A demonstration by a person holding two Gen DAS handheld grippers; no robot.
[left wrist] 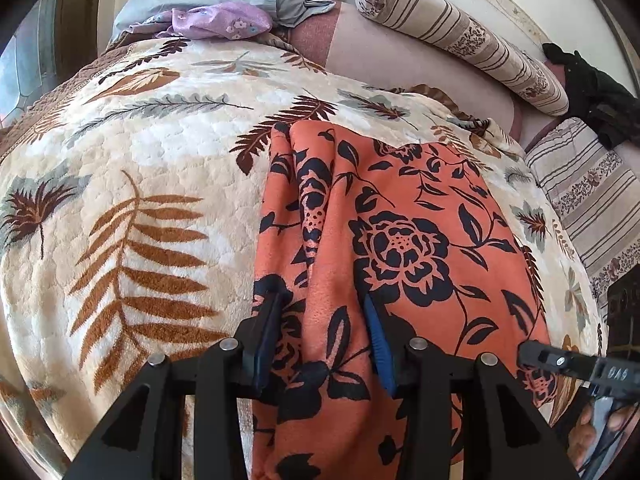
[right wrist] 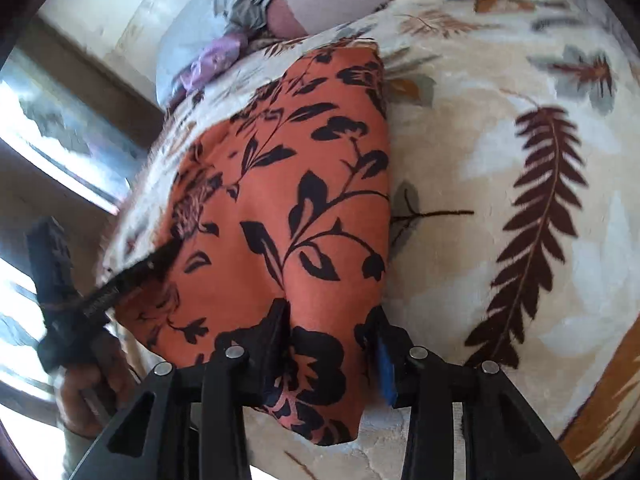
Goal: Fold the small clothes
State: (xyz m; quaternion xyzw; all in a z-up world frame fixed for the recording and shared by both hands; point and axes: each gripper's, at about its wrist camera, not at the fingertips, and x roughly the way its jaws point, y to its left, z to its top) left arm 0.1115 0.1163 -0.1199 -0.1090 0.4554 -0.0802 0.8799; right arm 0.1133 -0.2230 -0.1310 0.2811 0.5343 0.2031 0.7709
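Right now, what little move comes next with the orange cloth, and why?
Probably shut both grippers on the near edge and lift it. The orange cloth lies flat on the blanket, and each hand-held gripper, left and right, is open with cloth between its fingers.

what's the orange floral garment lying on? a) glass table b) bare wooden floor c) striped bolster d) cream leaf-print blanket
d: the orange floral garment is spread over the cream leaf-print blanket, while the striped bolster sits apart, farther back.
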